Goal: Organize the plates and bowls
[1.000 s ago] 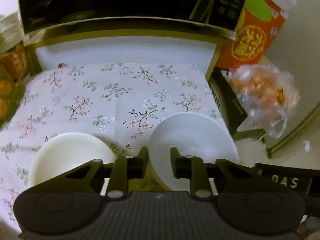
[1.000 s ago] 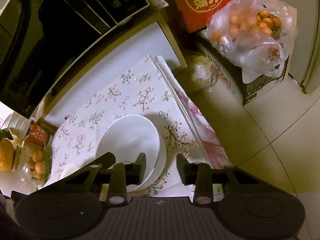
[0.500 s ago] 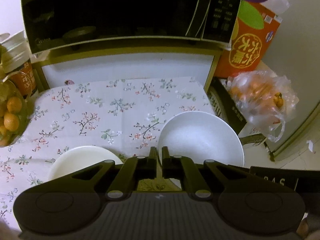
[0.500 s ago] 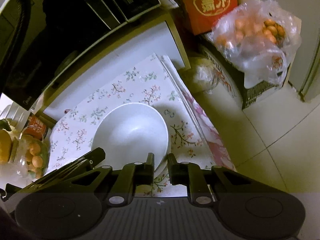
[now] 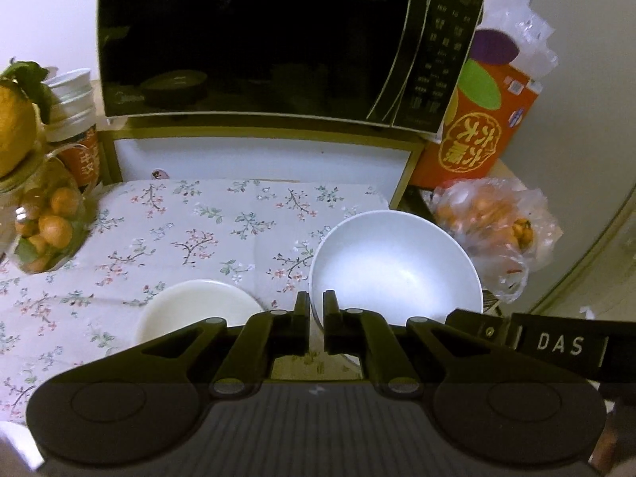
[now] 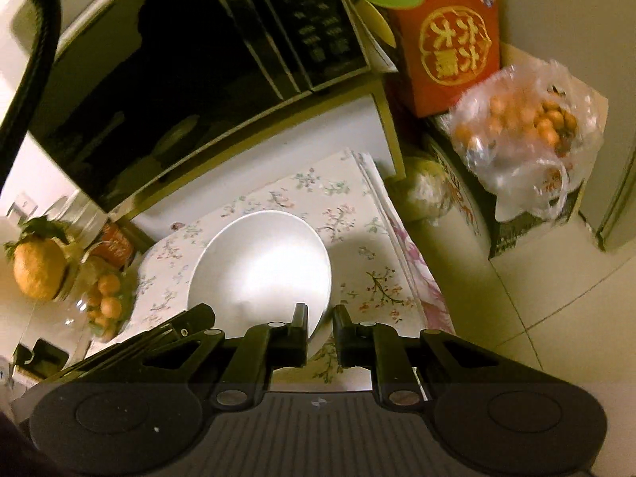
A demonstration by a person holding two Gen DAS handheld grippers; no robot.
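Looking down along both tools, I see a black-fronted microwave (image 5: 254, 39) filling the top of the left wrist view, set on a shelf above the counter (image 5: 258, 163). A floral cloth (image 5: 190, 234) covers most of the counter below it. To the right of the microwave stands a red carton with gold characters (image 5: 477, 131), and in front of that carton sits a clear plastic bag of small oranges (image 5: 493, 222).

The white bowl (image 5: 397, 266) is the thing I am working on. It sits over the right end of the cloth, open side up, with its far edge reaching past the cloth's right border in the left wrist view. In the right wrist view it throws a dark shadow onto the cloth on its right side. I cannot tell whether its base touches the cloth.

A smaller cream dish (image 5: 198, 310) lies on the cloth just left of the bowl, partly hidden behind the left tool. At the far left stands a glass jar of little oranges (image 5: 47, 222) with a bigger yellow fruit (image 5: 12, 127) on top.

My left tool (image 5: 316, 310) is clamped on the bowl's left rim, fingers nearly together with the rim between them. My right tool (image 6: 320, 318) is clamped on the near right rim in the same way.
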